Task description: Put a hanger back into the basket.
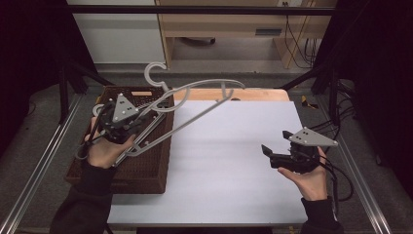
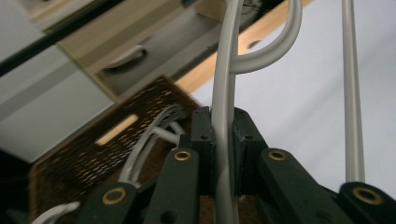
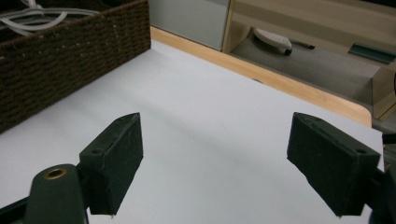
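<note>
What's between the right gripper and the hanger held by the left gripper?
Bare white tabletop in the high view, between right gripper and hanger.

Table [image 1: 229, 161] dead centre, topped in pale grey-white, with a strip of bare wood [image 1: 253, 94] showing along its far edge. Beyond that edge, a light wooden desk [image 1: 229, 24] stands against the back, a dark open recess under it, cables [image 1: 297, 44] dangling at its right end. Left of the desk, a white cabinet panel [image 1: 117, 34]. Grey floor [image 1: 39, 131] runs either side of the table. Aluminium rails [image 1: 34, 180] flank the table's left and right, black frame posts [image 1: 63, 83] rise at its far corners, and a black bar [image 1: 195, 9] crosses overhead. Light falls evenly on the tabletop; both outer sides sink into darkness.
</note>
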Action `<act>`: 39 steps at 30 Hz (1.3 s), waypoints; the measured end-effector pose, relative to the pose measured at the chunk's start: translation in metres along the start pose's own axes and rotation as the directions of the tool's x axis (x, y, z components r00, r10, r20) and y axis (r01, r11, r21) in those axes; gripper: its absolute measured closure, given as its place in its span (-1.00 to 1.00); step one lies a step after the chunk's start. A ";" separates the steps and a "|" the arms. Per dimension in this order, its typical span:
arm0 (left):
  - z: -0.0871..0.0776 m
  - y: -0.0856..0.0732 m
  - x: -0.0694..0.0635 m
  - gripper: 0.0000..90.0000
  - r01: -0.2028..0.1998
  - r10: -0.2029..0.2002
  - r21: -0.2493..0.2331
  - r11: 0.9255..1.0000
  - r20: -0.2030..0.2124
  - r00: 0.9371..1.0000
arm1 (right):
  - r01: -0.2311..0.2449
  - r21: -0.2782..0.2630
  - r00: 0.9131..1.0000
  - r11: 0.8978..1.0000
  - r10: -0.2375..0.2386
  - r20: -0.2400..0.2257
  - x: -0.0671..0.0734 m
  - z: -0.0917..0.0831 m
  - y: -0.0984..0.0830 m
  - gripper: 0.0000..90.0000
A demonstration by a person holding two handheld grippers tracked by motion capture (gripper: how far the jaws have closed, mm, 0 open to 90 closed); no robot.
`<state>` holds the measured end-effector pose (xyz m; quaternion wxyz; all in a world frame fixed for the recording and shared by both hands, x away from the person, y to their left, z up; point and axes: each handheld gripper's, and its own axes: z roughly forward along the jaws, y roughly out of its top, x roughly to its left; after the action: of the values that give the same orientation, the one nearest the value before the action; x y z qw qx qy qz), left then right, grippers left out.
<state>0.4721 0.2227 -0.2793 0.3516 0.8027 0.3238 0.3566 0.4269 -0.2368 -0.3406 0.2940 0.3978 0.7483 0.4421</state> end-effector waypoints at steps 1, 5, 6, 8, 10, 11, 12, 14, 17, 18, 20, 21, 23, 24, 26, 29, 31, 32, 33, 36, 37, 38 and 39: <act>0.000 -0.006 0.005 0.81 0.016 -0.016 -0.004 1.000 -0.020 1.000 | 0.002 0.007 1.000 1.000 -0.002 0.001 0.000 0.002 -0.002 -0.59; 0.001 -0.024 0.021 0.81 0.063 -0.063 -0.008 0.998 -0.071 0.995 | -0.007 0.027 1.000 1.000 0.007 -0.001 0.001 0.008 -0.009 -0.61; 0.001 -0.029 0.026 0.81 0.074 -0.075 -0.009 0.997 -0.087 0.993 | -0.007 0.032 1.000 0.999 0.007 -0.003 0.001 0.009 -0.010 -0.61; 0.002 -0.039 0.033 0.81 0.102 -0.102 -0.006 0.995 -0.112 0.988 | -0.004 0.043 1.000 0.999 0.005 -0.003 0.002 0.011 -0.012 -0.62; 0.004 -0.050 0.040 0.81 0.118 -0.116 0.001 0.993 -0.143 0.983 | -0.002 0.051 1.000 0.999 0.002 -0.005 0.003 0.013 -0.012 -0.63; 0.004 -0.055 0.044 0.81 0.127 -0.124 0.008 0.992 -0.155 0.980 | -0.004 0.051 1.000 0.999 0.004 -0.007 0.004 0.014 -0.012 -0.64; 0.004 -0.060 0.047 0.81 0.134 -0.129 0.014 0.991 -0.166 0.978 | 0.000 0.050 1.000 0.999 0.000 -0.008 0.004 0.015 -0.012 -0.64; 0.004 -0.068 0.054 0.81 0.152 -0.144 0.027 0.988 -0.179 0.973 | -0.002 0.052 1.000 0.999 0.003 -0.010 0.005 0.017 -0.013 -0.64; 0.004 -0.079 0.061 0.81 0.169 -0.157 0.045 0.985 -0.199 0.967 | -0.002 0.053 1.000 0.999 0.003 -0.013 0.006 0.018 -0.013 -0.65; 0.004 -0.083 0.063 0.81 0.172 -0.158 0.051 0.984 -0.208 0.965 | -0.001 0.054 1.000 0.999 0.002 -0.015 0.006 0.019 -0.013 -0.65; 0.003 -0.088 0.065 0.81 0.177 -0.160 0.059 0.982 -0.220 0.962 | -0.001 0.053 1.000 0.999 0.002 -0.017 0.007 0.020 -0.013 -0.67; 0.003 -0.092 0.067 0.81 0.181 -0.162 0.066 0.981 -0.228 0.960 | -0.003 0.053 1.000 0.999 0.004 -0.019 0.007 0.020 -0.013 -0.67; 0.004 -0.097 0.069 0.81 0.194 -0.172 0.071 0.978 -0.238 0.956 | -0.003 0.057 1.000 0.998 0.004 -0.021 0.008 0.021 -0.014 -0.68; 0.004 -0.099 0.070 0.81 0.200 -0.177 0.076 0.977 -0.239 0.955 | -0.003 0.058 1.000 0.998 0.004 -0.022 0.008 0.022 -0.014 -0.69; 0.007 -0.104 0.072 0.81 0.208 -0.181 0.090 0.974 -0.245 0.953 | -0.004 0.059 1.000 0.998 0.005 -0.024 0.008 0.022 -0.014 -0.69; 0.008 -0.108 0.074 0.81 0.210 -0.176 0.110 0.971 -0.257 0.950 | -0.006 0.061 1.000 0.998 0.007 -0.023 0.009 0.023 -0.014 -0.69; 0.008 -0.112 0.075 0.81 0.217 -0.180 0.121 0.969 -0.258 0.949 | -0.004 0.063 1.000 0.998 0.005 -0.022 0.009 0.023 -0.014 -0.69; 0.007 -0.113 0.076 0.81 0.215 -0.177 0.129 0.968 -0.254 0.951 | -0.002 0.063 1.000 0.998 0.004 -0.022 0.009 0.022 -0.014 -0.69; 0.007 -0.114 0.076 0.81 0.217 -0.180 0.129 0.968 -0.255 0.950 | -0.005 0.063 1.000 0.998 0.006 -0.022 0.009 0.022 -0.014 -0.69; 0.006 -0.119 0.076 0.81 0.215 -0.172 0.144 0.966 -0.262 0.950 | -0.003 0.064 1.000 0.998 0.005 -0.021 0.009 0.023 -0.014 -0.69; 0.006 -0.120 0.076 0.81 0.215 -0.171 0.149 0.965 -0.263 0.950 | -0.002 0.064 1.000 0.998 0.004 -0.022 0.009 0.023 -0.014 -0.69; 0.005 -0.122 0.076 0.81 0.220 -0.176 0.147 0.964 -0.266 0.948 | -0.004 0.066 1.000 0.998 0.006 -0.024 0.009 0.023 -0.014 -0.69; 0.005 -0.123 0.077 0.81 0.223 -0.178 0.151 0.963 -0.265 0.948 | -0.002 0.067 1.000 0.998 0.004 -0.024 0.009 0.023 -0.014 -0.69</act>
<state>0.4841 0.3469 -0.3533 0.2691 0.7426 0.4763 0.3864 0.4354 -0.2230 -0.3644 0.2706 0.4033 0.7656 0.4218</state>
